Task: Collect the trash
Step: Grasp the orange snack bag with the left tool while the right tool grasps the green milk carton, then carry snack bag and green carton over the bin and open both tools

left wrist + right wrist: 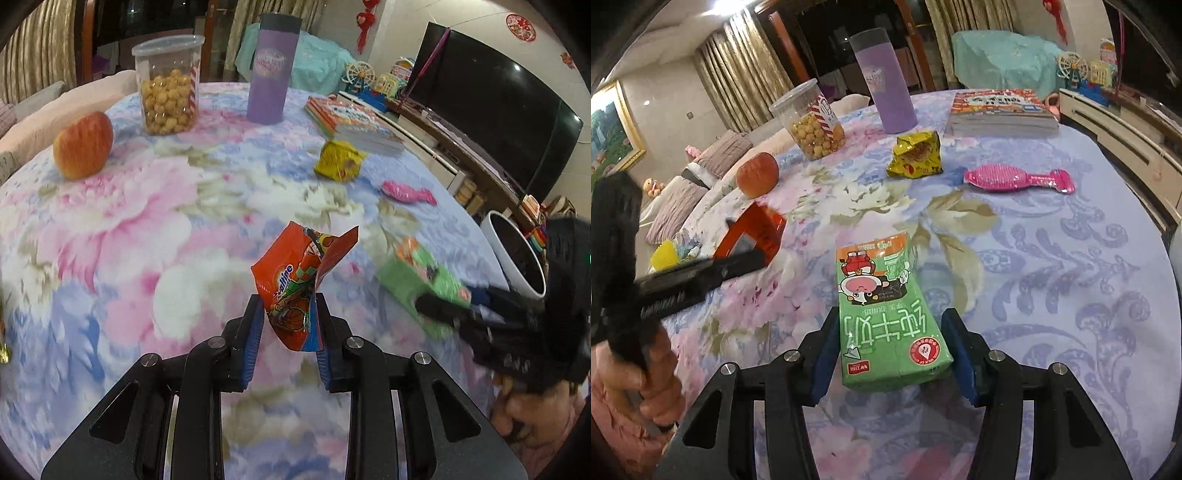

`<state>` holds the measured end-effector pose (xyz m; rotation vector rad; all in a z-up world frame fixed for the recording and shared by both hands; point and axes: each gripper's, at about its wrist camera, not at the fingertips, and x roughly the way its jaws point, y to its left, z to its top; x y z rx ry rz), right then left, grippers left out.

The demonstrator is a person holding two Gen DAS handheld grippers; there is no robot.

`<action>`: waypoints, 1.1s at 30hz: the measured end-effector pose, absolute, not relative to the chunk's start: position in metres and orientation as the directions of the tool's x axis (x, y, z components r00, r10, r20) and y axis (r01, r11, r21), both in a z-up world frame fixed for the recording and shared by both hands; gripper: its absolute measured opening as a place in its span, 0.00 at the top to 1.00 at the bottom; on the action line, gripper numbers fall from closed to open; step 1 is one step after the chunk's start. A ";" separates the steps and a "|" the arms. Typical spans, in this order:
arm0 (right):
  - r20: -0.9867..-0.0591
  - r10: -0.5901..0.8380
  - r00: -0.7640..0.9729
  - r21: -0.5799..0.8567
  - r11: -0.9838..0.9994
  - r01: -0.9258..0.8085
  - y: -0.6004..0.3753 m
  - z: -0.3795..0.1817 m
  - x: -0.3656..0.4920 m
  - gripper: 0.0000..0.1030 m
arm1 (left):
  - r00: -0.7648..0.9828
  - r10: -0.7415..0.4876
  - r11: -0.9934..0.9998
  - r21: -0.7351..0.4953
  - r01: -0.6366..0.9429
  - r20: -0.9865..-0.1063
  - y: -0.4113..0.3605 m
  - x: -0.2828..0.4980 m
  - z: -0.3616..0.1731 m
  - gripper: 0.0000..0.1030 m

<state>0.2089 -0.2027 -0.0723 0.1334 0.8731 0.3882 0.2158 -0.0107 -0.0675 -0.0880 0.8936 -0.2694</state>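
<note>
On the floral tablecloth point(1052, 280): we log both grippers loaded with trash.
Left gripper point(289, 312): we see it pinching the orange snack wrapper point(301, 280), lifted clear of the cloth.
Right gripper point(891, 334): we see its pads pressed on both sides of the green milk carton point(886, 314), which lies flat, far end pointing away.
Remaining trash: yellow wrapper point(916, 155), crumpled, near the book stack point(1001, 114).
Other items: pink brush point(1015, 179), apple point(83, 146), popcorn jar point(168, 86), purple tumbler point(271, 70).
Bin: white bin point(515, 254), beside the table's right edge in the left view.
</note>
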 end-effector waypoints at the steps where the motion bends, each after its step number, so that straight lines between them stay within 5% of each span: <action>1: -0.720 0.376 0.583 0.256 0.925 -0.279 -0.201 -0.071 0.210 0.46 | 0.592 -0.267 0.963 -0.190 0.191 -0.760 -0.010 0.212 -0.068 0.76; 7: -0.741 0.336 0.581 0.187 0.935 -0.301 -0.189 -0.080 0.212 0.50 | 0.585 -0.259 0.965 -0.184 0.184 -0.769 -0.011 0.197 -0.071 0.76; 33: -0.609 0.297 0.736 0.345 0.934 -0.092 -0.325 -0.038 0.125 0.52 | 0.506 -0.411 0.877 -0.177 0.446 -0.759 -0.155 0.173 -0.054 0.76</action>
